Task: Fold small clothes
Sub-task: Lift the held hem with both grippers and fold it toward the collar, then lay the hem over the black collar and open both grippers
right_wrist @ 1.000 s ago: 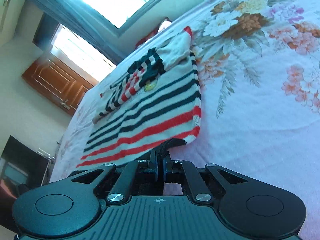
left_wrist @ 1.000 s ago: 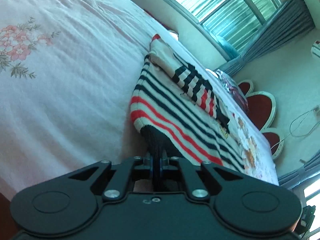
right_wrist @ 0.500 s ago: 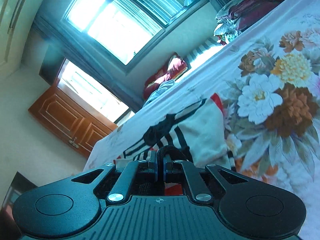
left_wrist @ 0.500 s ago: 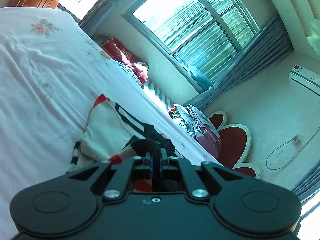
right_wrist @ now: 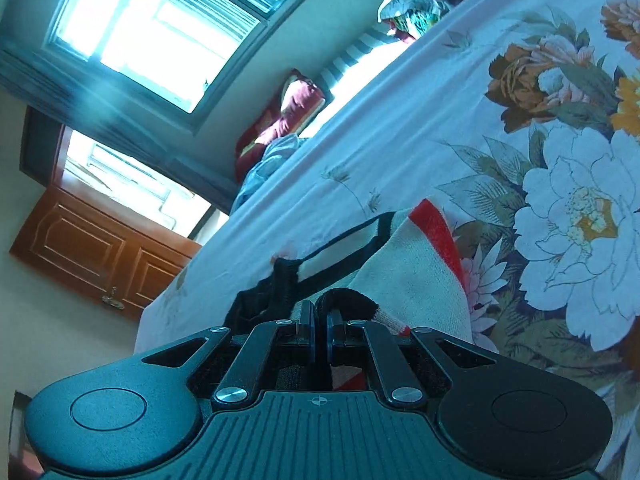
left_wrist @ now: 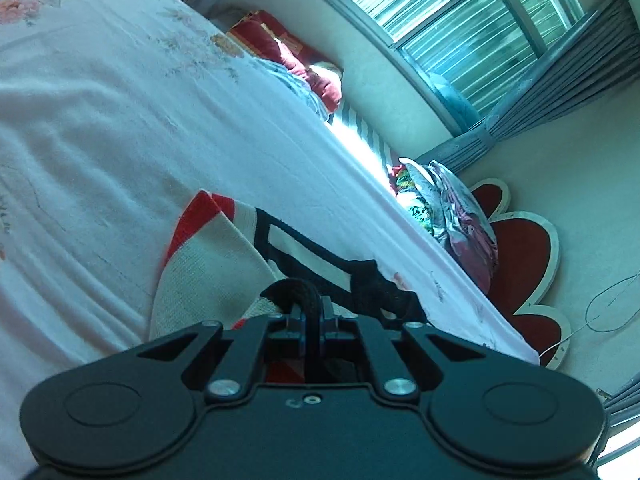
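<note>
A small knitted sweater [left_wrist: 208, 264], cream with red and black stripes, lies on the floral bedsheet [left_wrist: 100, 128]. My left gripper [left_wrist: 311, 312] is shut on the sweater's dark ribbed hem, which loops up between the fingers. In the right wrist view the same sweater [right_wrist: 416, 276] shows its cream upper part and a red band, and my right gripper [right_wrist: 320, 320] is shut on the other corner of the black hem. Both held corners hang over the sweater's upper part. The striped lower body is hidden under the grippers.
The bedsheet [right_wrist: 440, 112] stretches ahead to the far bed edge. A red pillow [left_wrist: 288, 60] and bundled clothes [left_wrist: 448, 208] lie beyond it, below a window [left_wrist: 460, 20]. A wooden cabinet [right_wrist: 92, 248] stands at the left of the right wrist view.
Both grippers carried the hem forward over the sweater toward its collar end. The striped body that lay spread ahead a second ago is now folded under, with only the upper part showing.
</note>
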`<act>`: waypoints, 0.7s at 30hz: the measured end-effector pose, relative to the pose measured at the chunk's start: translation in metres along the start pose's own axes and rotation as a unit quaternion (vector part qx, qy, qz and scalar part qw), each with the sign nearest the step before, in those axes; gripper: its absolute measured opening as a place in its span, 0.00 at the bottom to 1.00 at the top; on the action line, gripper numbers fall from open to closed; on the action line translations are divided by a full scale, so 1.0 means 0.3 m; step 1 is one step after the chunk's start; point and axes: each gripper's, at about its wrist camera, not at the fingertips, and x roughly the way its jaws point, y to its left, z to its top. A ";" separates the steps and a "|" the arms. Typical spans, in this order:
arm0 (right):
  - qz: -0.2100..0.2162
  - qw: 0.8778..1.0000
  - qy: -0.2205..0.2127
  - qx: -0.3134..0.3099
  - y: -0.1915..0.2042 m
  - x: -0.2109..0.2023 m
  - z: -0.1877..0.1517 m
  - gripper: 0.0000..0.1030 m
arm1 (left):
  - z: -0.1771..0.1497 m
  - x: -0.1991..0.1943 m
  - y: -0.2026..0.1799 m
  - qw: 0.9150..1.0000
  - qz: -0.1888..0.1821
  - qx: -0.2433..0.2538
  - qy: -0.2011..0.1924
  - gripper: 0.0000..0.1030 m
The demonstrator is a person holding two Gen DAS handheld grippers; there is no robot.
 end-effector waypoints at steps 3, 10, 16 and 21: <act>-0.007 0.999 0.007 0.031 -0.052 0.084 0.042 0.04 | 0.036 0.075 0.024 1.000 -0.014 0.005 0.010 0.10; -0.049 0.997 -0.039 -0.039 -0.017 0.113 0.101 0.56 | 0.097 0.042 -0.001 0.997 -0.044 0.034 -0.055 0.81; -0.064 0.984 -0.010 -0.166 0.070 0.135 0.050 0.59 | 0.085 0.138 -0.101 0.977 0.048 0.204 0.037 0.50; -0.143 0.938 0.040 -0.313 0.135 0.259 -0.059 0.52 | -0.006 0.247 -0.191 0.929 0.132 0.339 0.067 0.49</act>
